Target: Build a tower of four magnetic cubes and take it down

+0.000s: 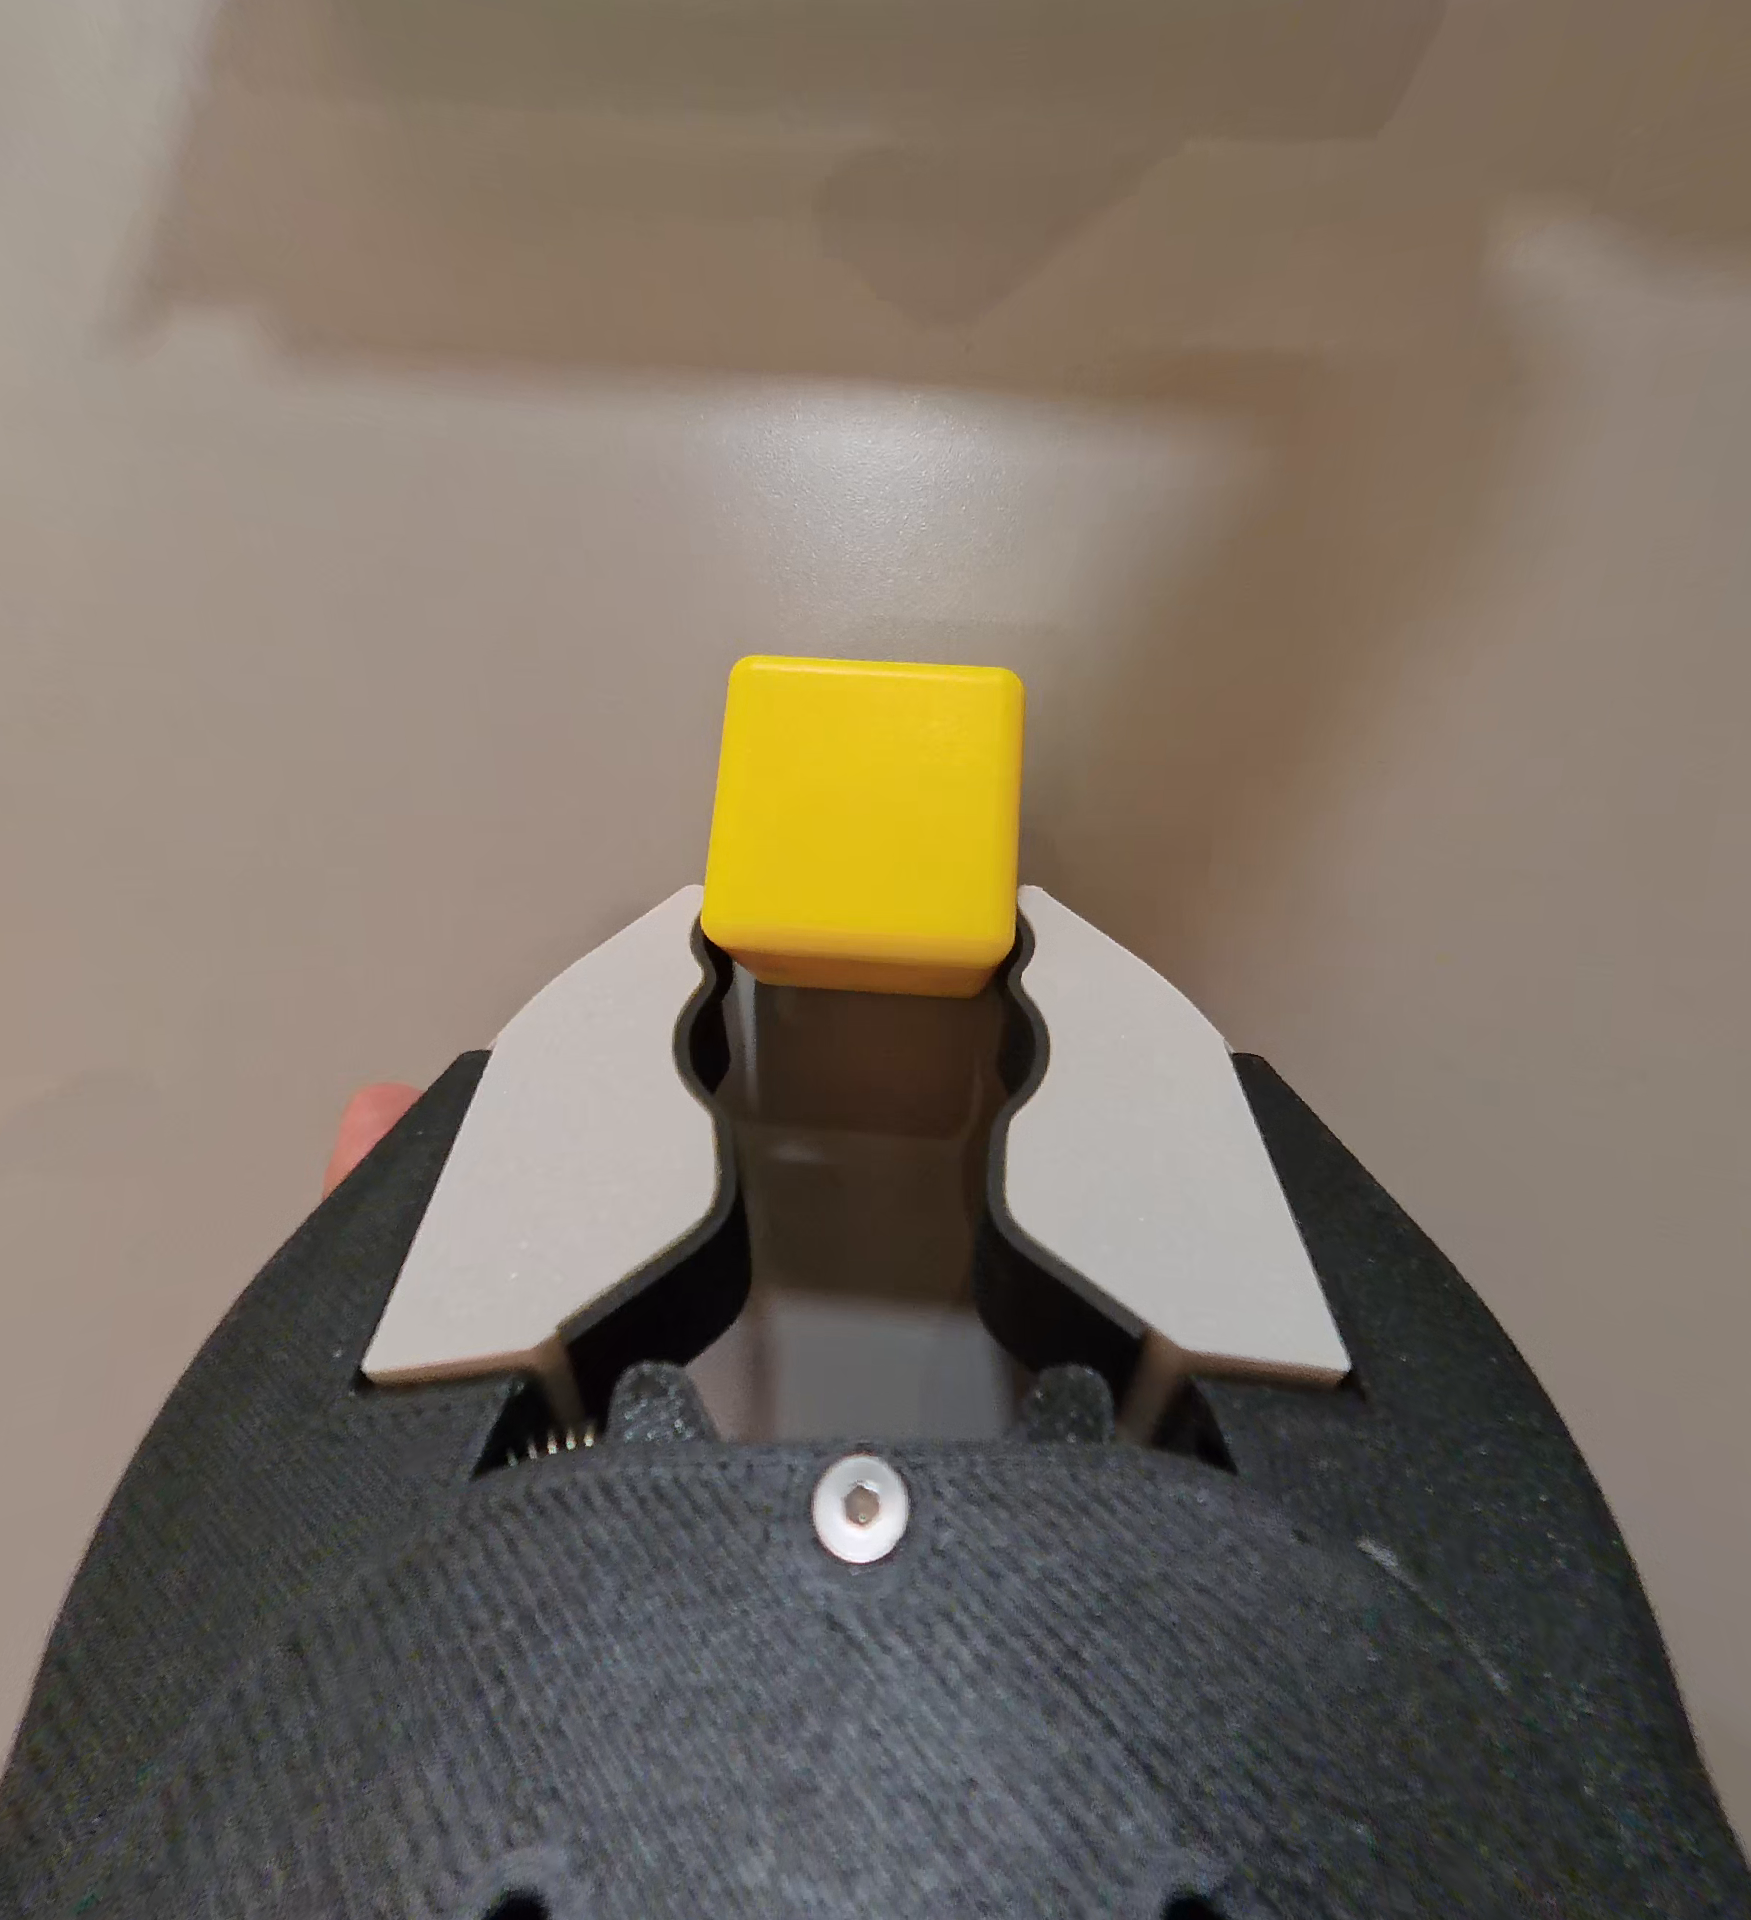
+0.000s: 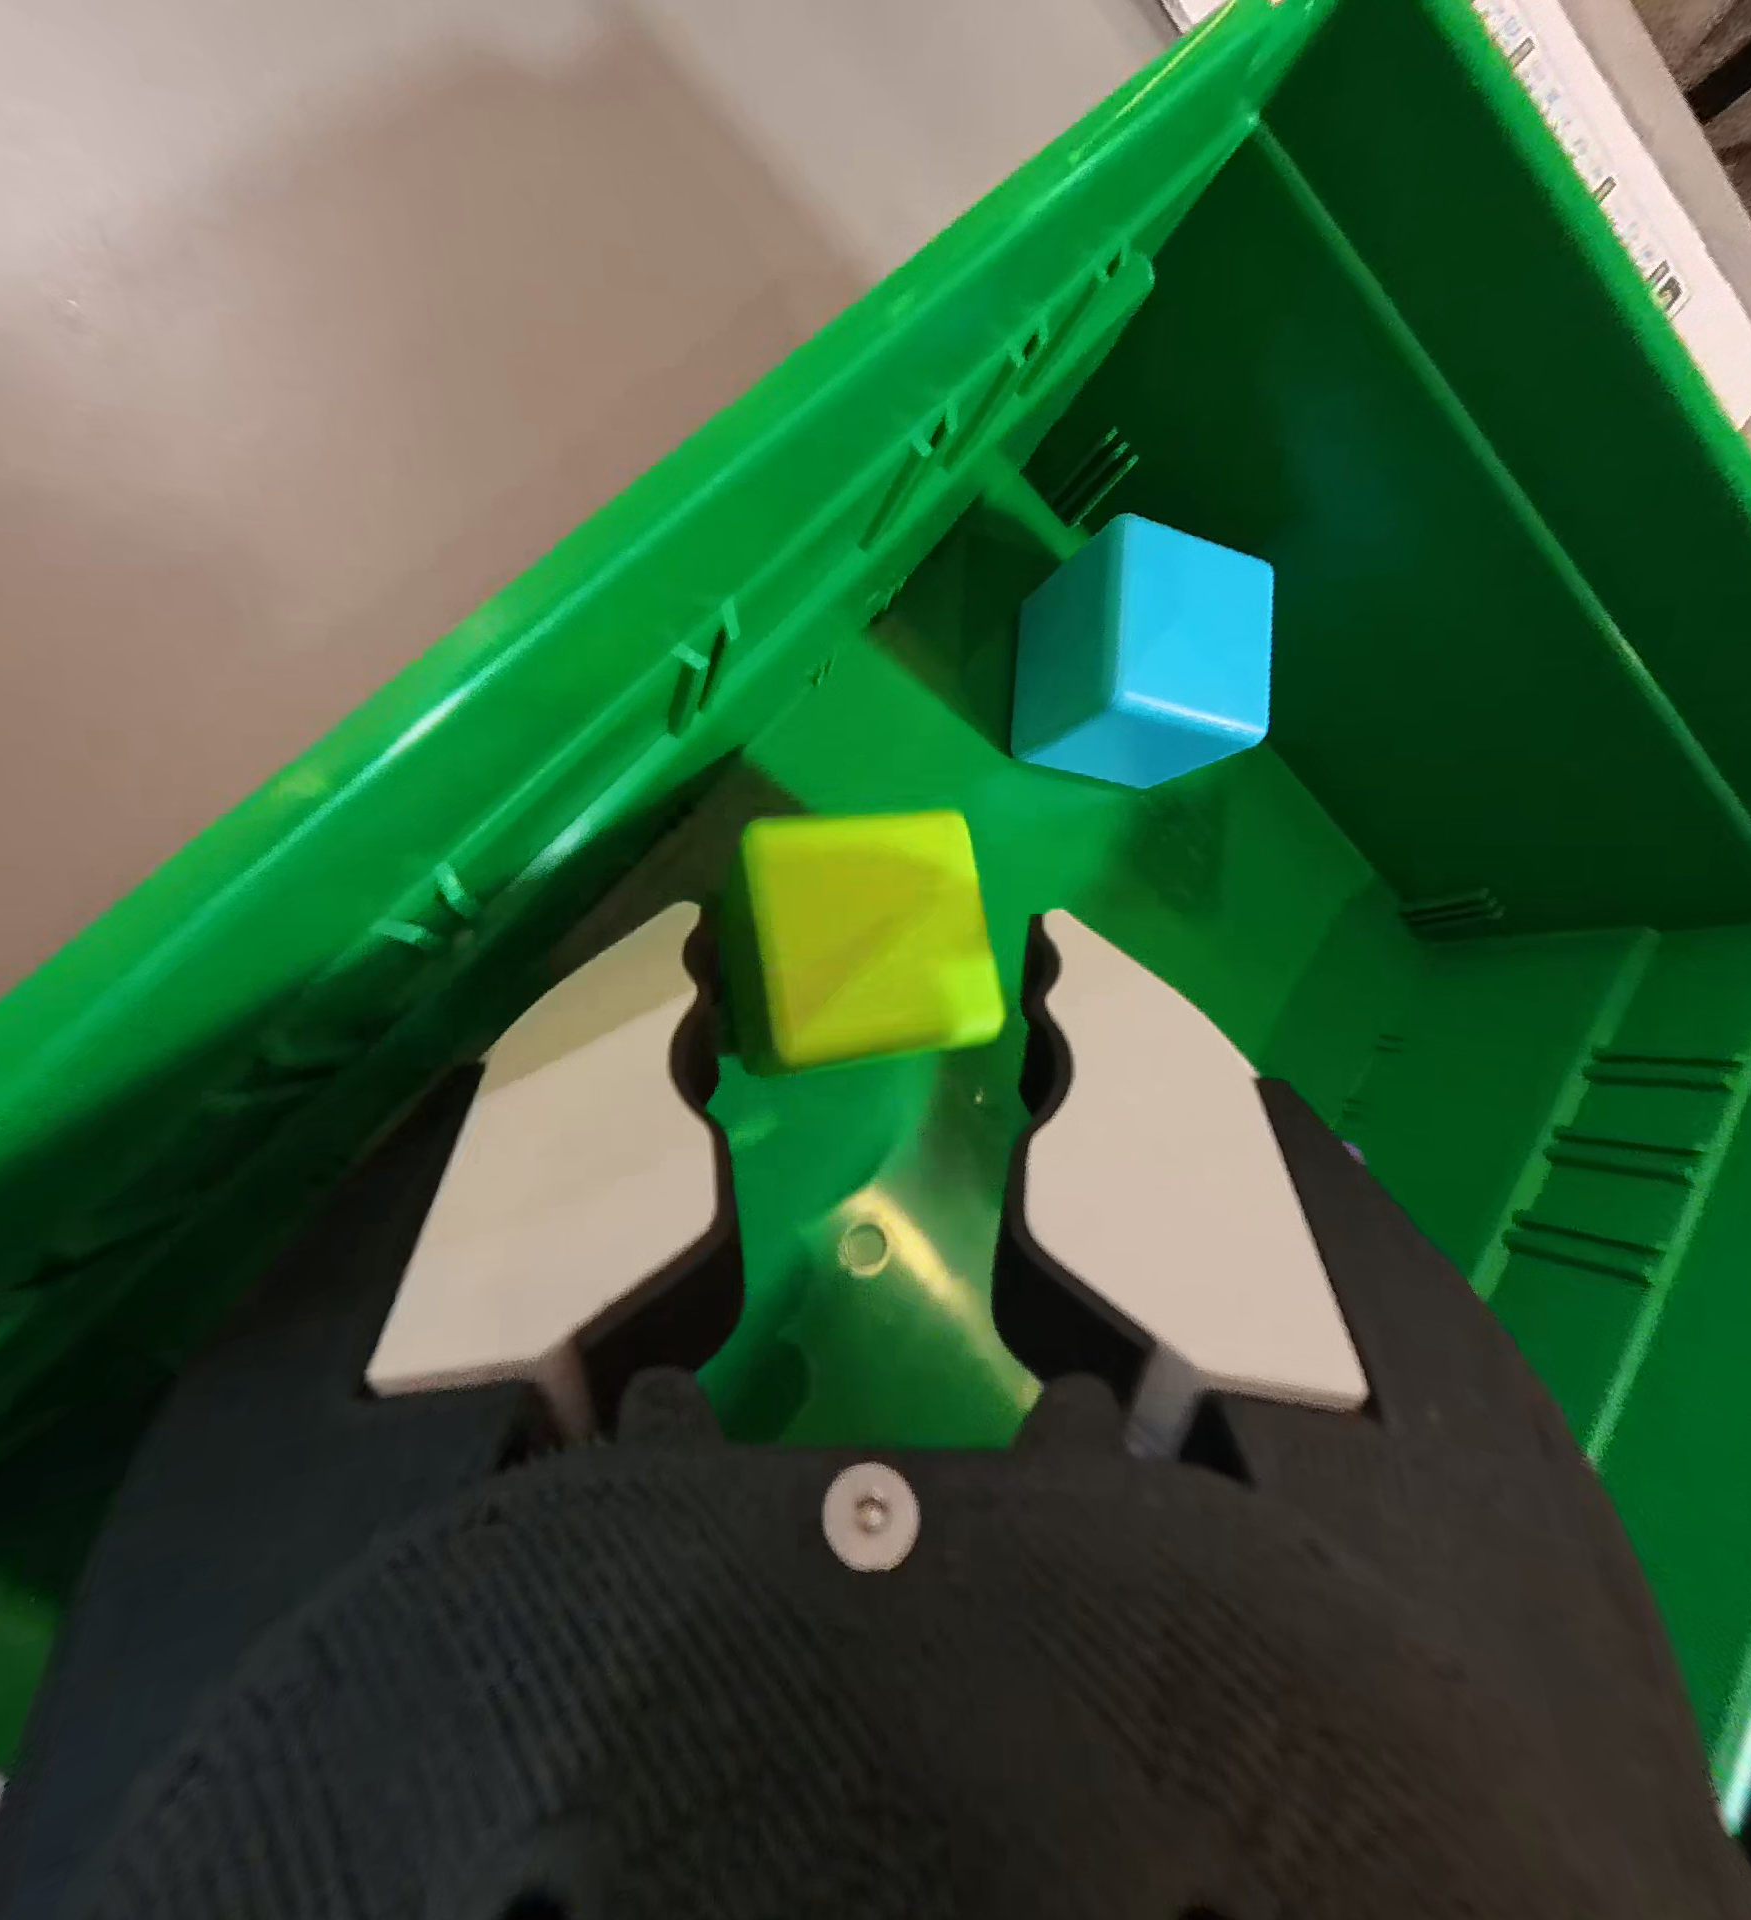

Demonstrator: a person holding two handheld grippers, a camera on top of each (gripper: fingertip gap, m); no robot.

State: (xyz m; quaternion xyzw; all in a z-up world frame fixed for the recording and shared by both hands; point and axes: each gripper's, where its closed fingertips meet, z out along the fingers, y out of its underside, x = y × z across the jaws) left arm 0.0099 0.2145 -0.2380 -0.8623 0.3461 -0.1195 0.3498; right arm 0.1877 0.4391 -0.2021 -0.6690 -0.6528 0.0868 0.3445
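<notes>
Gripping yellow cube, right tool pinching lime cube inside green bin

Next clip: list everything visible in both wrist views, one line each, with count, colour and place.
yellow cube: 1, yellow, between the left gripper's fingertips, above the table
lime cube: 1, yellow-green, between the right gripper's fingertips, inside the bin
blue cube: 1, light blue, on the bin floor beyond the lime cube
bin: 1, green plastic, on the table
table: 1, beige
left gripper: 1, black with grey fingers, shut on the yellow cube
right gripper: 1, same build, around the lime cube; grip unclear
fingertip: 1, at left gripper's edge
</notes>
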